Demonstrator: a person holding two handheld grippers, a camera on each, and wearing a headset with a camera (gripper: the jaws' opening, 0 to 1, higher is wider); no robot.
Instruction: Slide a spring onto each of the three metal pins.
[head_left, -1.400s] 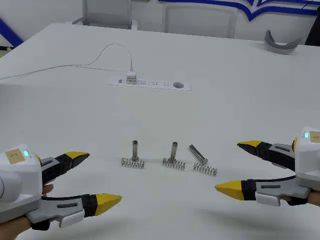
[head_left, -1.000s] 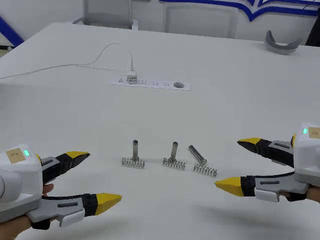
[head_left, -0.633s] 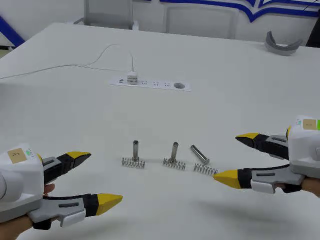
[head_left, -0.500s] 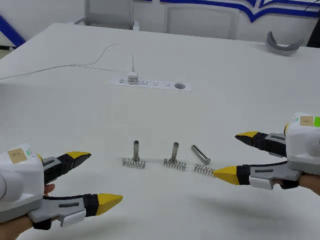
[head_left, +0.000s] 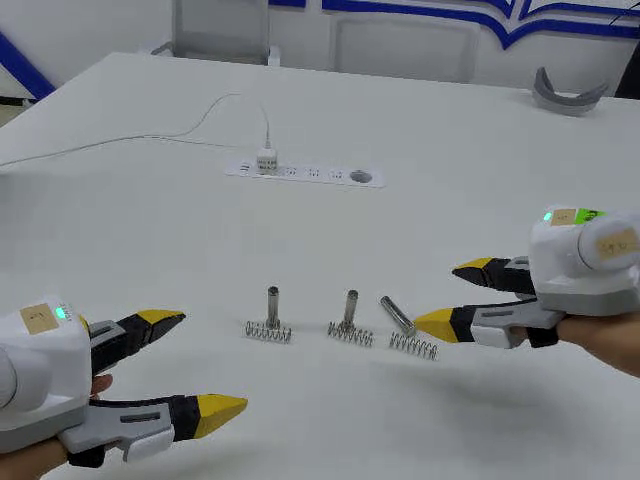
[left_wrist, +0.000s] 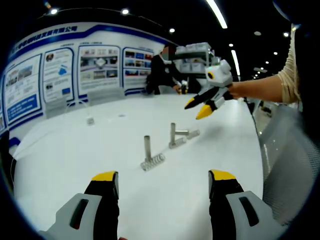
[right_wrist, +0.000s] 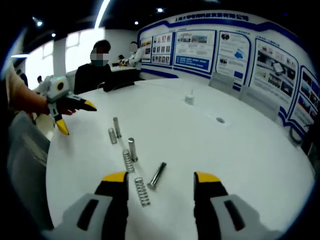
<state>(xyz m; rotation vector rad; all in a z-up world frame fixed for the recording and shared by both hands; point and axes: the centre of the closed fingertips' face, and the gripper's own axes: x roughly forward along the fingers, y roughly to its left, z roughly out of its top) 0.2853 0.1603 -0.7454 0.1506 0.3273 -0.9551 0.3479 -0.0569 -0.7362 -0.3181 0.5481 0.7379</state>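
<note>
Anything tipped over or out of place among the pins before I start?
Yes: the right pin lies on its side, angled on the table, while the left pin and middle pin stand upright. It will probably need lifting or standing up before the nearby spring can slide on.

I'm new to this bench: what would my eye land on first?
On the table, three metal pins sit in a row, two upright and the rightmost lying flat, each with a loose spring in front. The yellow-tipped right gripper hangs open near the lying pin; the left gripper is open at the near left.
</note>
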